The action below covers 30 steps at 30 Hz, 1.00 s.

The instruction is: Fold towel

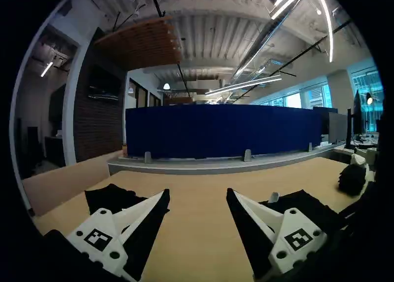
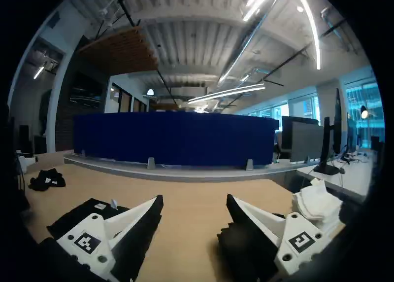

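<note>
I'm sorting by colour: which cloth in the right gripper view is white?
The folded stack at the far right; the crumpled cloth far left and the flat towel near it are black.

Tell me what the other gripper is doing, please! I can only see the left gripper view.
Observer: The right gripper is open, its fingers spread above the bare wooden table.
Operator: Is it near a towel?
Observer: Yes, a flat black towel with a small white tag lies by the finger at the left of that view.
Operator: Anything on the other side?
Observer: A stack of dark cloth sits by the finger at the right of that view.
</note>
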Tool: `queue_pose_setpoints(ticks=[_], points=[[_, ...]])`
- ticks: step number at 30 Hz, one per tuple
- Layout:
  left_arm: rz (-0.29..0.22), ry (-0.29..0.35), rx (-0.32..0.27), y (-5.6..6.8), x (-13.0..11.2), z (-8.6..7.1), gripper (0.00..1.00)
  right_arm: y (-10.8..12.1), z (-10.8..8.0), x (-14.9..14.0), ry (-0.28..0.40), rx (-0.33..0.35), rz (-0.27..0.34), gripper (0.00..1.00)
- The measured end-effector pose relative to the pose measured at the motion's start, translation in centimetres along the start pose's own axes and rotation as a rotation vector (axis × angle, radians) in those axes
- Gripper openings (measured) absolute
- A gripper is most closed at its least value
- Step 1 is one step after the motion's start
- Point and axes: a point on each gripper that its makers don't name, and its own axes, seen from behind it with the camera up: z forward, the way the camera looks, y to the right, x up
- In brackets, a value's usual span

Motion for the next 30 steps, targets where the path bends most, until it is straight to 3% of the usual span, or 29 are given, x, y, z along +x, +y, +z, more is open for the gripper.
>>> queue_pose_setpoints(ticks=[9, 15, 21, 30], points=[[0.044, -0.046, -0.052, 2.1, 7.4, -1.7, 0.85, -0.3, -1.2, 6.9, -0.024, 0.022, -0.012, 1.00], [0.074, -0.087, -0.080, 2.9, 9.1, -1.9, 0.85, -0.3, -1.3, 8.3, -0.061, 0.049, -0.005, 1.00], [0.135, -0.158, -0.150, 4.9, 8.3, -2.0, 0.85, -1.4, -1.3, 7.7, -0.135, 0.131, -0.038, 1.00], [0.207, -0.367, -0.350, 8.6, 3.4, -3.8, 0.85, -4.9, -3.0, 3.3, -0.347, 0.360, -0.169, 1.00]])
